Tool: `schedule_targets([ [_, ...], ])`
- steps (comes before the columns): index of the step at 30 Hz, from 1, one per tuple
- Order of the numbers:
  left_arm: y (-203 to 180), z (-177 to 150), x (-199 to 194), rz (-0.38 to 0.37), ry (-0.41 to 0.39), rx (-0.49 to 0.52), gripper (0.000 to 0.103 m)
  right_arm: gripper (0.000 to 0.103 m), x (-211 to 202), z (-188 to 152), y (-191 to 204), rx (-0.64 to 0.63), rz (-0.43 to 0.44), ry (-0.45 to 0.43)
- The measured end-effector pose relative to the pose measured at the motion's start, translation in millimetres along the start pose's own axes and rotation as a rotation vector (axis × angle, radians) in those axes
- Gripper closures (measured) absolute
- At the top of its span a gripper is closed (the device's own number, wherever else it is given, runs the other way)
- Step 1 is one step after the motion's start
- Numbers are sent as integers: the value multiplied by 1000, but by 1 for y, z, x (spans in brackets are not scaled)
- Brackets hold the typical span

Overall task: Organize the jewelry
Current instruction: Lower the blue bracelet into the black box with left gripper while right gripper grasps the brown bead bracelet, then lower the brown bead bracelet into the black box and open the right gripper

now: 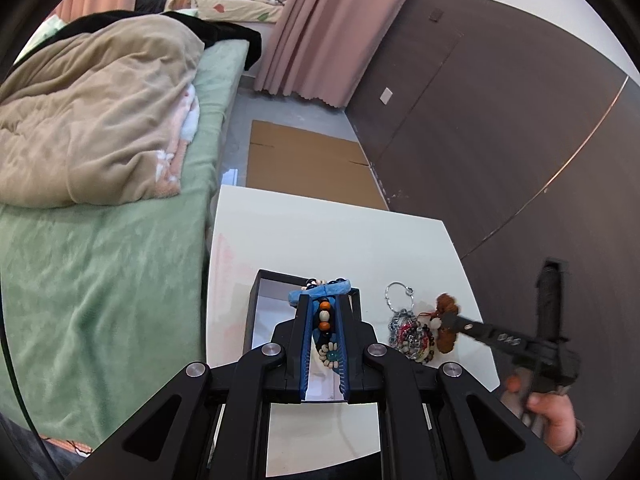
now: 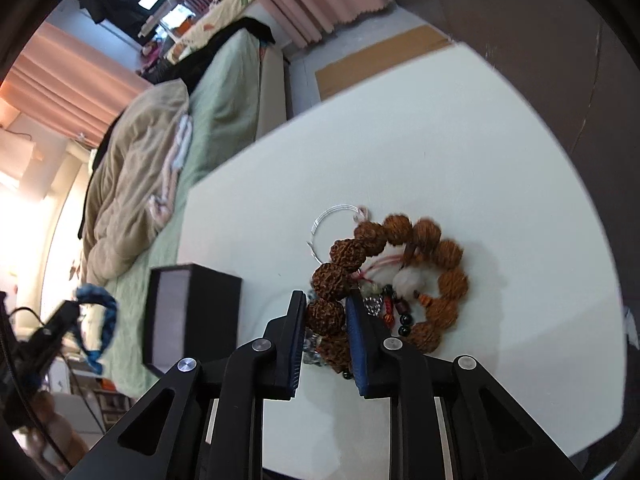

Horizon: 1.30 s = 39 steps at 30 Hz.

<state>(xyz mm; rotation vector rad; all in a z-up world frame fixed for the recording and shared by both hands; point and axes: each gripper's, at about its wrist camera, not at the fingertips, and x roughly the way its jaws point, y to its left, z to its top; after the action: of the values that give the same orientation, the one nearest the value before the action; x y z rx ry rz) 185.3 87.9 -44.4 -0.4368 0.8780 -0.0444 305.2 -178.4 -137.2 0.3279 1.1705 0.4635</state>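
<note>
My left gripper (image 1: 323,300) is shut on a blue braided bracelet (image 1: 320,291) with a beaded strand (image 1: 325,320) hanging between the fingers, held over an open black box (image 1: 256,308) with a white inside. My right gripper (image 2: 326,300) is closed around one bead of a brown rough-seed bracelet (image 2: 400,226) that lies on the white table (image 2: 440,140). A thin silver hoop (image 2: 328,220) and small dark and red beads (image 2: 394,308) lie with it. In the left wrist view the pile of jewelry (image 1: 408,332) is right of the box.
A bed with a green sheet (image 1: 120,280) and a beige quilt (image 1: 92,120) stands left of the table. Flat cardboard (image 1: 304,160) lies on the floor beyond the table. A dark wall panel (image 1: 500,120) is to the right. The black box (image 2: 192,312) shows in the right wrist view.
</note>
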Motion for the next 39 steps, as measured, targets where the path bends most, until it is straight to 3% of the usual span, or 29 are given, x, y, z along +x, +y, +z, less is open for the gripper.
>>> schedule_targets([
  [12,0,-5,34,-104,42,-40,89,82,-75,5,51,-91,47,-118],
  [14,1,-4,41,-123,61,-55,74,82,-83,5,60,-109,53,-129],
  [16,3,-5,43,-139,67,-78,41,82,-89,4,67,-125,57,-135],
  [18,5,-6,36,-140,30,-80,33,82,-92,2,76,-144,63,-135],
  [32,62,-12,-10,-73,-36,-157,31,82,-43,-10,139,-229,170,-49],
  [39,84,-15,-26,-42,-52,-180,31,82,-16,-17,161,-265,164,-15],
])
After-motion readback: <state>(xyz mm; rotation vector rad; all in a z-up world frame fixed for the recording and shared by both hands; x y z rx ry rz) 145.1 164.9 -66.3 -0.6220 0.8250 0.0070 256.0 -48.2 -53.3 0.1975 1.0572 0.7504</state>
